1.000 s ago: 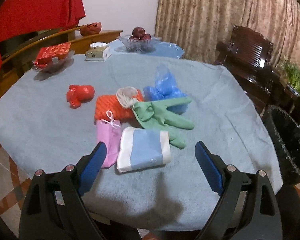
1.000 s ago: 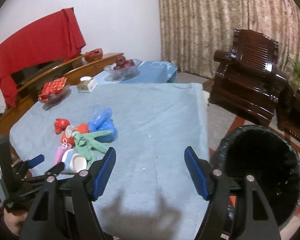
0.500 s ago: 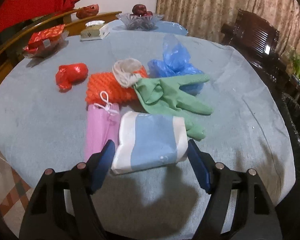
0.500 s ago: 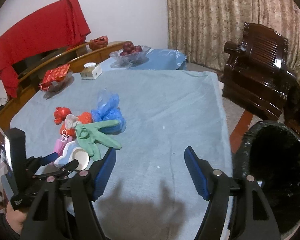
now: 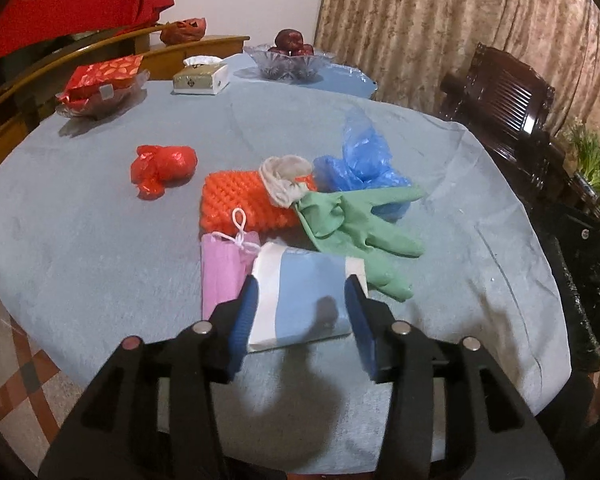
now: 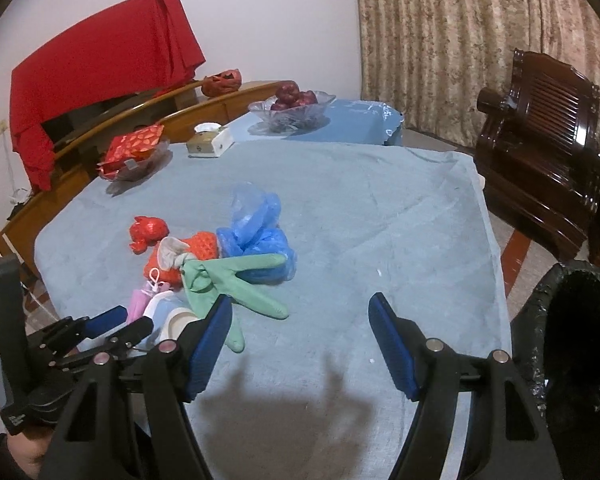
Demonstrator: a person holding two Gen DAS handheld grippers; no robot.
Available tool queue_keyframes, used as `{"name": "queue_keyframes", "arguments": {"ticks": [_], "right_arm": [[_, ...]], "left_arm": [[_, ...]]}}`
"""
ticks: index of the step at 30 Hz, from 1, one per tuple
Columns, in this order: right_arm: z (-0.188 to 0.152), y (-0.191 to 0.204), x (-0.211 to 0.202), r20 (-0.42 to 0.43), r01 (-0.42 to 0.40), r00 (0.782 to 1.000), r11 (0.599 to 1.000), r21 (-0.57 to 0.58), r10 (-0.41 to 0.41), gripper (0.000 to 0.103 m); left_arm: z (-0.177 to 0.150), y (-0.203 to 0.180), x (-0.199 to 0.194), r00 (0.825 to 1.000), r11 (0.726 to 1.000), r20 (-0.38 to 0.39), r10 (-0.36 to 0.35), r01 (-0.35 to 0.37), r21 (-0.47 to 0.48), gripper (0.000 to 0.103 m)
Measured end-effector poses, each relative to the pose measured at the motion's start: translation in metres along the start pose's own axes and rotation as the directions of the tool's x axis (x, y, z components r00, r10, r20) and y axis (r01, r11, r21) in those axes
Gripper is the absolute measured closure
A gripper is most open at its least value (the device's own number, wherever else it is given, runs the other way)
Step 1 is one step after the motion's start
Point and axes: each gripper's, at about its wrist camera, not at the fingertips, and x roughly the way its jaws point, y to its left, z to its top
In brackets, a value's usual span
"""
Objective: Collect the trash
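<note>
A pile of trash lies on the blue-grey tablecloth (image 5: 80,240): a crushed blue-and-white paper cup (image 5: 304,300), a pink mask (image 5: 220,272), an orange net sponge (image 5: 240,204), a green rubber glove (image 5: 352,220), a blue plastic bag (image 5: 360,164), a grey-white wad (image 5: 286,178) and a red crumpled wrapper (image 5: 162,168). My left gripper (image 5: 302,308) has its blue pads on both sides of the cup, closed in against it. My right gripper (image 6: 300,332) is open and empty over bare cloth, right of the glove (image 6: 236,280). A black-lined bin (image 6: 576,340) stands at the table's right.
At the far edge stand a tissue box (image 5: 200,76), a glass dish with a red packet (image 5: 100,84) and a fruit bowl (image 5: 288,60). A dark wooden armchair (image 6: 540,160) stands to the right. A wooden bench with a red cloth (image 6: 100,64) is behind.
My left gripper moved forward to the cup and its jaws narrowed around it. My right gripper drifted toward the pile and stayed open.
</note>
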Motion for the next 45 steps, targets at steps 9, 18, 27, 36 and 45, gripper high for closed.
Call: {"name": "queue_keyframes", "arguments": {"ticks": [9,18,27,36,45], "right_arm": [[-0.002,-0.006,0.001,-0.007,0.004,1.000,1.000,0.017,-0.004,0.033],[-0.002,-0.007,0.000,-0.008,0.005,1.000,1.000,0.020,-0.005,0.033],[-0.001,0.004,0.003,-0.007,-0.014,1.000,1.000,0.003,0.014,0.033],[0.003,0.026,0.014,-0.014,-0.046,0.999,0.999,-0.022,0.045,0.033],[-0.002,0.024,0.017,-0.032,-0.037,0.999,0.999,-0.021,0.036,0.033]], "left_arm": [[-0.006,-0.004,0.018,0.999,0.999,-0.030,0.025,-0.024,0.044,0.021],[-0.011,-0.005,0.034,0.996,0.998,-0.087,0.013,-0.008,0.068,0.032],[0.005,-0.007,-0.015,0.998,0.997,0.060,0.015,-0.019,0.070,0.032],[0.012,0.006,-0.026,0.994,0.995,0.105,0.021,-0.031,0.098,0.031],[0.006,0.009,-0.012,0.996,0.994,0.085,-0.004,-0.006,0.109,0.019]]}}
